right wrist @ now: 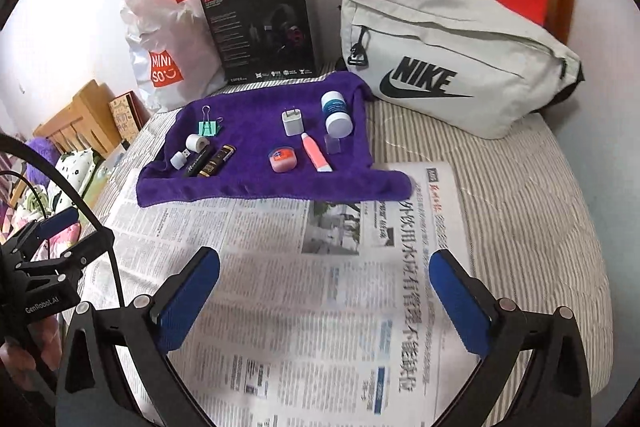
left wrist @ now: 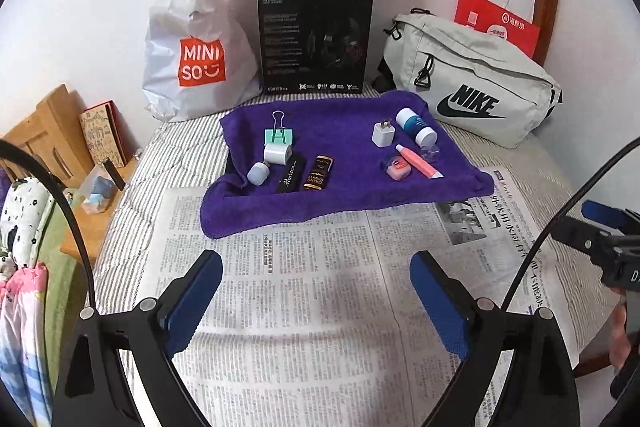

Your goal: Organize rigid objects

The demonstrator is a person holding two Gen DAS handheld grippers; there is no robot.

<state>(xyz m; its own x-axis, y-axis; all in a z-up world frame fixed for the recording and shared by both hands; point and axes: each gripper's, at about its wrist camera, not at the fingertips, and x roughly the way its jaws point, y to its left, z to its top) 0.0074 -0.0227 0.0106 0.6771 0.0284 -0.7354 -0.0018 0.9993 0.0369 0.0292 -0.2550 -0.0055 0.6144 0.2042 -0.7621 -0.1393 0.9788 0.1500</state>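
Holding both sets of jaws wide apart over the newspaper (left wrist: 304, 307) on the bed, I have nothing between them: the left gripper (left wrist: 316, 303) and right gripper (right wrist: 324, 303) are both empty. Everything I must sort lies ahead of the jaws on the purple towel (left wrist: 344, 195), in two loose groups. Ahead and left are the binder clip (left wrist: 279, 135), white roll (left wrist: 277, 153), USB stick (left wrist: 257, 173) and two dark bars (left wrist: 306, 173). Ahead and right are the charger plug (right wrist: 291, 122), blue-banded bottle (right wrist: 337, 115), pink tube (right wrist: 315, 151), round pink case (right wrist: 283, 159) and a clear cap (right wrist: 333, 145). All look small, light and stiff; I judge the bottle and roll likely to roll, so I would pinch them across their sides, the plug on its flat faces, the tube mid-body. The clear cap seems slippery and easy to miss. Behind the towel stand a Miniso bag (left wrist: 200, 63), a black box (left wrist: 316, 43) and a Nike pouch (right wrist: 452, 55), zipped, so I cannot tell their contents.
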